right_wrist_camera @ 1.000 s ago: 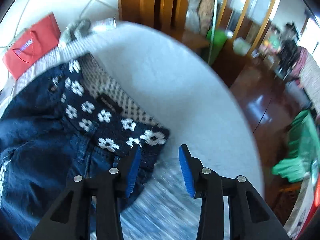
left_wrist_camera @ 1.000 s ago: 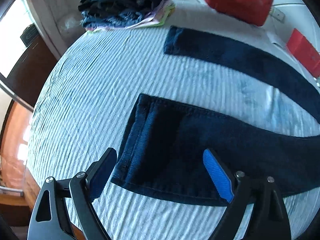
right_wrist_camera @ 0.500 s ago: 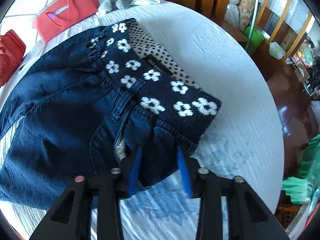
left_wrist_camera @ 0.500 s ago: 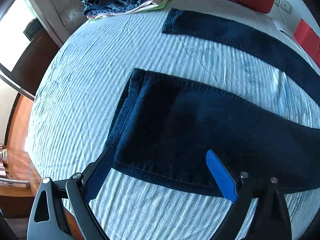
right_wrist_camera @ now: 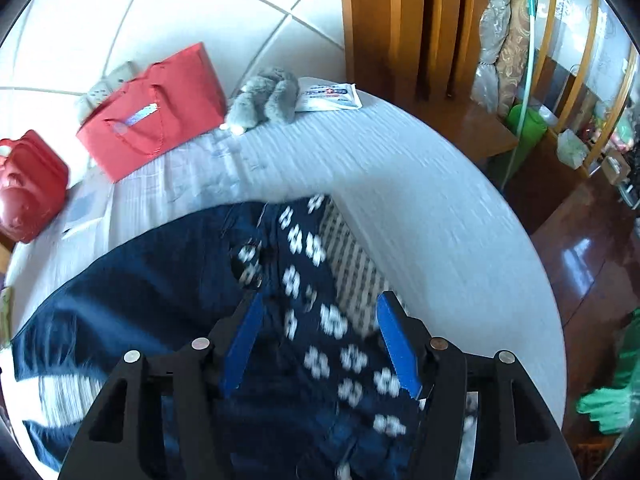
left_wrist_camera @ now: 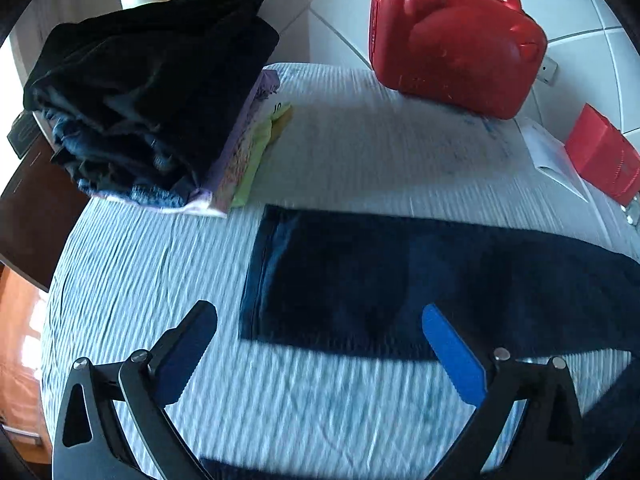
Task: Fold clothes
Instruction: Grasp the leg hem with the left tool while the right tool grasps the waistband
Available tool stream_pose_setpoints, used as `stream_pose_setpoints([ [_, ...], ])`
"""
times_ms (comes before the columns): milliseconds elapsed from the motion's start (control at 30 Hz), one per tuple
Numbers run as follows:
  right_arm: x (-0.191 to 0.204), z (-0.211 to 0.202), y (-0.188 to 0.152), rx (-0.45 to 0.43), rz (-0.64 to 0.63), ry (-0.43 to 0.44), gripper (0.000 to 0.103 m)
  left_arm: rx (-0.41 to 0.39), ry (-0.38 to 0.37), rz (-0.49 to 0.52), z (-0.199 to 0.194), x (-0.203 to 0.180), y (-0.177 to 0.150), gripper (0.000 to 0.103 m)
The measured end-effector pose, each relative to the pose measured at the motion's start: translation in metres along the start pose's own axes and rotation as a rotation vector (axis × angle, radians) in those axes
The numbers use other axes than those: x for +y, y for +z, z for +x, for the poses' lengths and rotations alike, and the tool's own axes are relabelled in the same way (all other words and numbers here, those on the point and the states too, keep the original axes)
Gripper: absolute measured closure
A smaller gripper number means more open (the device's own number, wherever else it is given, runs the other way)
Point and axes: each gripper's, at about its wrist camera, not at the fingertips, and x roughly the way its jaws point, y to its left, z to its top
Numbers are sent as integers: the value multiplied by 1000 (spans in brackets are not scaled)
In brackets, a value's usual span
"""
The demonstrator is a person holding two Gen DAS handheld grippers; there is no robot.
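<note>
Dark blue jeans lie spread on a pale striped bed cover. In the left wrist view one trouser leg lies flat with its hem to the left; a dark strip of cloth shows at the bottom edge. My left gripper is open and empty, just in front of that leg's near edge. In the right wrist view the jeans' waist, with a white flower waistband, lies between the fingers of my right gripper, which is open above it.
A stack of folded clothes stands at the bed's far left corner. A red case and a red bag stand along the tiled wall. A grey plush toy and a white packet lie nearby. The bed edge drops to a wooden floor.
The left gripper moved past the near trouser leg toward the far leg and the stack. The right gripper, half shut over the waist, has opened wider and shifted over the waistband.
</note>
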Motion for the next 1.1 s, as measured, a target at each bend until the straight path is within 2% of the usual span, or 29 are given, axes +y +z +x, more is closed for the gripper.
stream_pose_setpoints([
  [133,10,25,21,22,-3,-23,42,40,84,23,47,7,29,0],
  [200,10,38,30,32,-1,-28,42,63,85,-1,65,14,31,0],
  [267,10,50,37,37,-5,-24,40,76,76,-12,79,15,31,0],
  [367,13,64,50,48,-48,-30,31,126,63,-7,95,10,28,0],
  [467,17,85,64,88,-88,-26,29,123,21,-45,100,13,28,3],
  [533,15,99,66,142,-77,-2,29,132,-17,-76,104,19,27,5],
  [633,12,124,64,222,-34,33,30,131,-27,-59,106,19,27,8],
  [667,13,131,61,240,-20,46,38,132,-35,-48,106,18,28,10],
  [767,24,136,55,236,-46,29,49,121,-63,-13,104,14,30,32],
  [833,34,137,55,237,-86,13,59,105,-77,-13,104,13,34,70],
  [900,39,136,54,238,-107,5,69,93,-77,-34,104,15,37,83],
  [933,43,135,53,233,-126,-8,77,73,-72,-24,97,14,37,93],
  [967,47,133,52,224,-148,-23,90,52,-68,-15,89,12,37,95],
  [1100,67,111,45,122,-262,-80,96,-32,-48,22,59,7,37,98],
])
